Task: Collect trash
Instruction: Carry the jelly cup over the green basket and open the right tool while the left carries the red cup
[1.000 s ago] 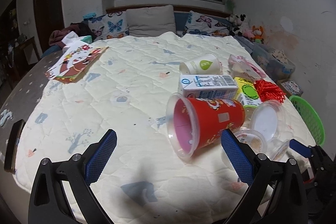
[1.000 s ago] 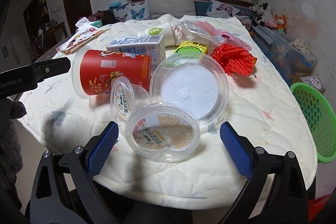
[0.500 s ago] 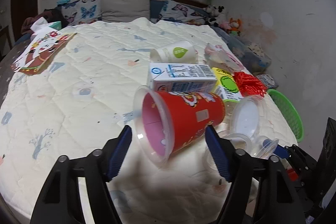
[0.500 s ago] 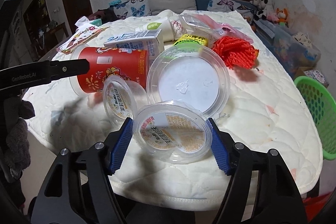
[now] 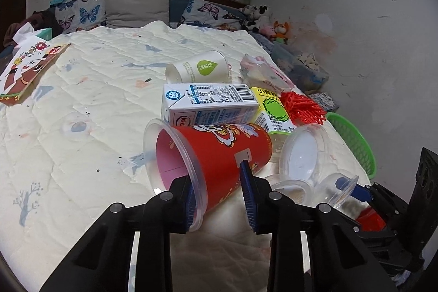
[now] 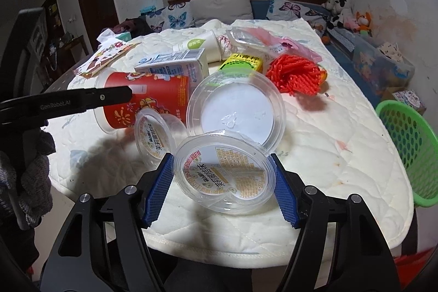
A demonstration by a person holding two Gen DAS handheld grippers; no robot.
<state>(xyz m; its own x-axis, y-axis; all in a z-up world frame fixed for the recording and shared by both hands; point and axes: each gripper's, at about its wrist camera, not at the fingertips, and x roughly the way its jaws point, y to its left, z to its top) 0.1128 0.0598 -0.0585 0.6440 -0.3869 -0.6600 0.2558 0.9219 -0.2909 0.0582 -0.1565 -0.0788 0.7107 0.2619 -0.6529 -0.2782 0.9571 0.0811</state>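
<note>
A red paper cup (image 5: 219, 144) with a clear rim lies on its side on the quilt, mouth toward me. My left gripper (image 5: 216, 174) is closing on it: one pad is at the rim inside the mouth, the other presses the outer wall. A clear plastic cup with a yellow label (image 6: 224, 177) sits between the pads of my right gripper (image 6: 221, 159), which is shut on its sides near the bed's front edge. A second small labelled cup (image 6: 153, 133) and a wide clear tub (image 6: 235, 111) lean just behind it.
Behind the red cup lie a milk carton (image 5: 208, 103), a white paper cup (image 5: 199, 67), a yellow-green box (image 5: 271, 108), red netting (image 5: 301, 106) and a crumpled pink bag (image 5: 262, 70). A green basket (image 6: 410, 144) stands off the bed's right side. A picture book (image 5: 27, 67) lies far left.
My left gripper swung toward the red cup and its jaws narrowed onto the cup's rim and wall. My right gripper closed from wide apart onto the clear labelled cup.
</note>
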